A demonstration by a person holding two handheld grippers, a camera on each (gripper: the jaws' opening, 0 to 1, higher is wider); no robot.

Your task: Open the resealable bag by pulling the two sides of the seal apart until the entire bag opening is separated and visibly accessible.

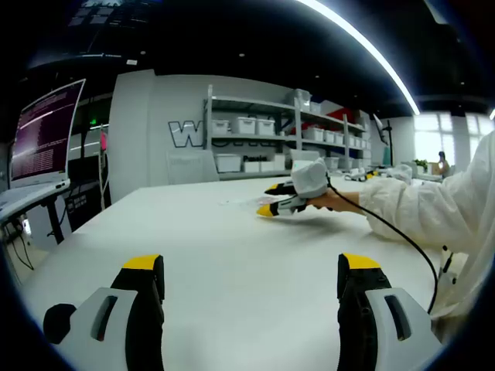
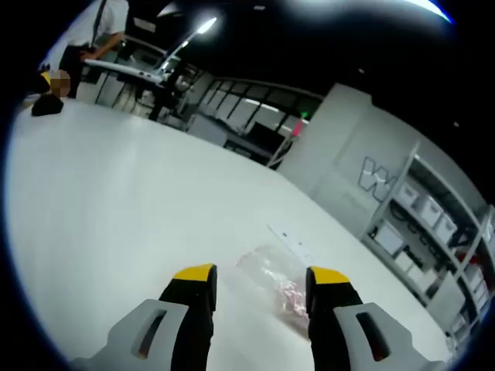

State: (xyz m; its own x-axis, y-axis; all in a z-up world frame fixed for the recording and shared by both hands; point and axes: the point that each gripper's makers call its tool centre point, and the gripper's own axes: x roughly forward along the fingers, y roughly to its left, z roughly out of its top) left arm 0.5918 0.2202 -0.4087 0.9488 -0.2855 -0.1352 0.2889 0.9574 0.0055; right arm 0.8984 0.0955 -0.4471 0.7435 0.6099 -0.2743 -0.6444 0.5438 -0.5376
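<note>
Your left gripper point(image 1: 251, 270) is hovering low over the white table point(image 1: 232, 255) with its yellow-tipped jaws spread wide and nothing between them. Ahead of it and off to its right, your right gripper point(image 1: 280, 199) is reaching across the tabletop, held in your hand point(image 1: 329, 201) in a white sleeve point(image 1: 433, 209), with a black cable point(image 1: 402, 239) trailing back from it. Its two yellow tips are standing apart there too.

Your right gripper point(image 2: 259, 274) is likewise standing wide open in its own view, holding nothing. The bag point(image 2: 274, 282) is lying flat on the table point(image 2: 116, 201) just ahead of this gripper, between the lines of its two jaws and nearer the right one, with pinkish contents showing through the clear plastic. Whether the right jaw is touching the bag, you cannot tell from this angle. A thin white strip point(image 2: 292, 241) is lying on the table just beyond the bag.

Further ahead of your left gripper, shelves point(image 1: 271, 135) with white bins are standing against the wall, and a monitor point(image 1: 45, 131) is glowing off to its left.
</note>
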